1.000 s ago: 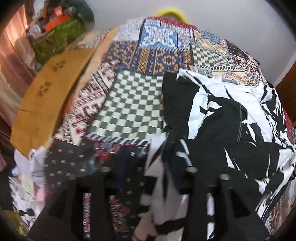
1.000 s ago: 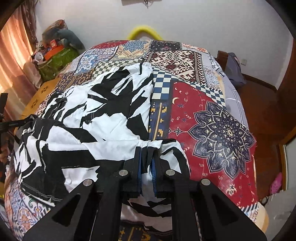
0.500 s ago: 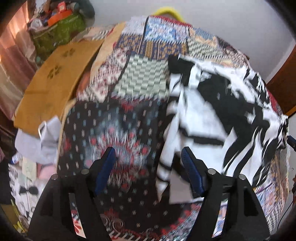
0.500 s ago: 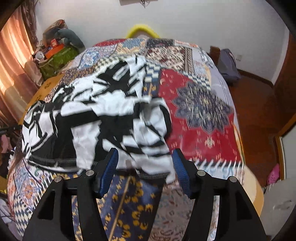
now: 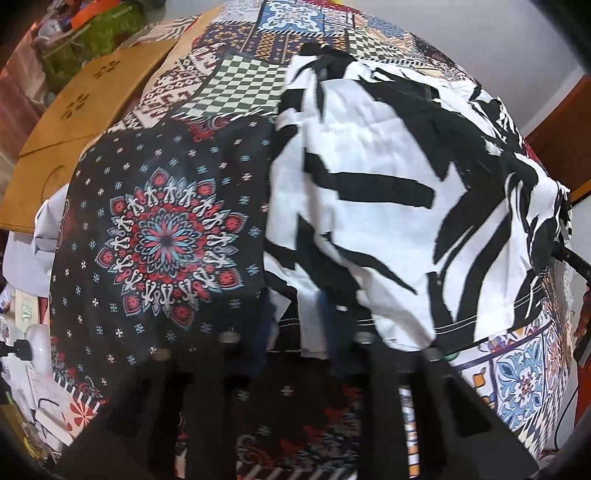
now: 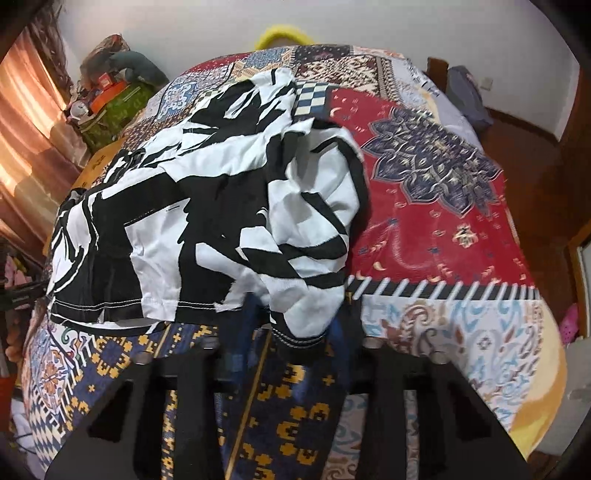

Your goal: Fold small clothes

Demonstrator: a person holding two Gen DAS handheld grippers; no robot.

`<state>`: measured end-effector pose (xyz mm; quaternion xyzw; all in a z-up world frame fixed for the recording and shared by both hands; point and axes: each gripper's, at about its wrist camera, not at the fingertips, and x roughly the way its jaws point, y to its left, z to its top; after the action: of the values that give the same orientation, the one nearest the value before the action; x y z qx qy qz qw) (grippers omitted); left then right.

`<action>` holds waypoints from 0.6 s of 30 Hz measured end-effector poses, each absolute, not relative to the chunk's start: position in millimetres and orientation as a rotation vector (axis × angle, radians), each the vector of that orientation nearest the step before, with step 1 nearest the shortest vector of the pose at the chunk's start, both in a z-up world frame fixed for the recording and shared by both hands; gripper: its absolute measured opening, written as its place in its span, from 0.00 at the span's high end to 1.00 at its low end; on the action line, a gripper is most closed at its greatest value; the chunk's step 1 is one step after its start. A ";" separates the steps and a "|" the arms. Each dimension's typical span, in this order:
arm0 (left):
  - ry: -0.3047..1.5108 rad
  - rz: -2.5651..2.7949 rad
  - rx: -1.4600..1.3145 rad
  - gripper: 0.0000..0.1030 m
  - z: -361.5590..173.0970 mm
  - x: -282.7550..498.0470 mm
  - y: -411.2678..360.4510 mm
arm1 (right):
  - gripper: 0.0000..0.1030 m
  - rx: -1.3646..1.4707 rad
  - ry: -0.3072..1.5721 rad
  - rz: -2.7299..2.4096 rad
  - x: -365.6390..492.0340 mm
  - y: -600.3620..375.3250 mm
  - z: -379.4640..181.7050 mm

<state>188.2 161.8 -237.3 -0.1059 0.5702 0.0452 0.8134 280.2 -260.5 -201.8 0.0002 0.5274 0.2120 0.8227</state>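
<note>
Hovering: we hold both grippers low over the patchwork bedspread [image 6: 436, 229].
Left gripper [image 5: 295, 332]: fingers spread, grasping nothing.
Right gripper [image 6: 291, 332]: fingers spread, black-and-white garment [image 6: 221, 206] released.

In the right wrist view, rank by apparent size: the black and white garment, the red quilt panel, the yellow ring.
1. black and white garment, though it lies nearer the camera
2. red quilt panel
3. yellow ring, far and partly hidden

Garment on bed: positions

Garment [image 5: 388, 206] lies on the bedspread [image 5: 162, 236], bunched at its near edge; left gripper [image 5: 295, 332] and right gripper [image 6: 291, 332] stand before it; wooden board [image 5: 77, 122] lies left of the bed.
</note>
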 end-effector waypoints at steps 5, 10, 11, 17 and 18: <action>1.171 0.136 -0.100 0.94 -222.4 186.7 144.7 | 0.92 0.009 1.098 0.452 273.6 -265.7 -192.5; 1.050 0.169 -0.055 0.95 -177.4 182.8 145.9 | 0.92 -0.031 1.032 0.474 260.8 -267.5 -162.4; 1.027 0.173 -0.058 0.95 -167.4 184.1 147.5 | 0.93 -0.033 1.016 0.478 259.9 -267.9 -154.3; 0.859 0.180 -0.069 0.95 -94.0 209.0 155.5 | 0.94 -0.051 0.914 0.525 269.4 -259.6 -102.8; 0.837 0.179 -0.069 0.95 -83.5 213.7 154.4 | 0.94 -0.057 0.894 0.530 272.2 -256.4 -95.4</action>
<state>213.7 154.4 -83.5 -0.0333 0.4055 0.0869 0.9093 272.2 -256.4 -95.4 -0.0274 0.4271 0.2530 0.8676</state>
